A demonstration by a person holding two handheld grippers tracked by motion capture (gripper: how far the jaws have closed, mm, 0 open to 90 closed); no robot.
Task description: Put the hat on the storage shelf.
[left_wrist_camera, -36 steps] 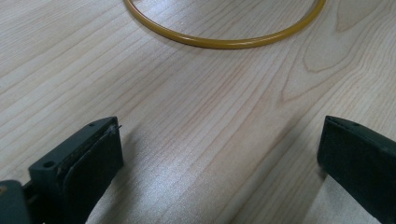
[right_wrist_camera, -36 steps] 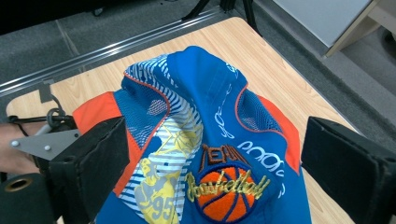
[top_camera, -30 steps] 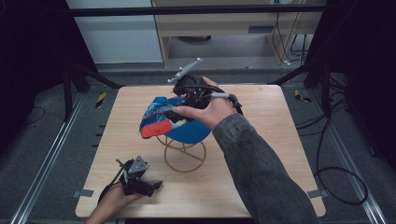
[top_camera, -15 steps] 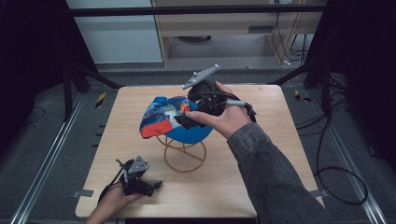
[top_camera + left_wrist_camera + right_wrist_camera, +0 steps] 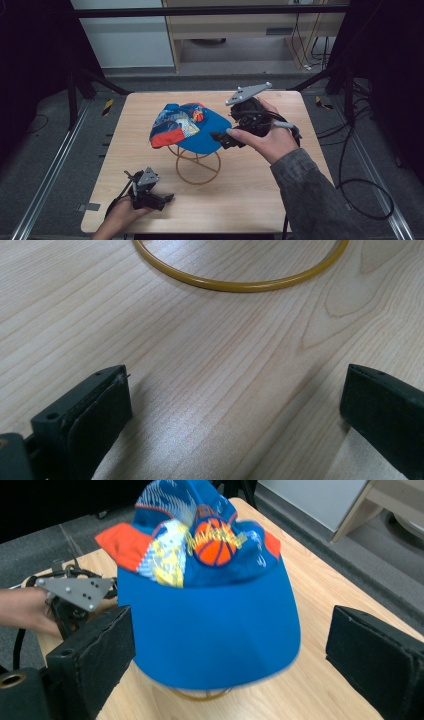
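A blue cap (image 5: 187, 127) with an orange basketball patch and a red-orange back sits on a yellow wire stand (image 5: 197, 167) at the middle of the table. In the right gripper view the cap's brim (image 5: 215, 630) points at me. My right gripper (image 5: 222, 139) hovers open just right of the brim, its jaws wide on either side of it and not touching. My left gripper (image 5: 167, 199) rests open on the table near the front left edge. Bare wood lies between its jaws, and the stand's base ring (image 5: 240, 282) is just ahead of it.
The wooden table (image 5: 280, 185) stands on a grey floor with metal rails along both sides. A light cabinet (image 5: 240, 30) and cables lie beyond the far edge. The left gripper (image 5: 75, 595) and the hand holding it appear behind the cap in the right gripper view.
My right gripper has drawn back to the right and toward the person, away from the cap. The cap stays on the stand. The left gripper has not moved.
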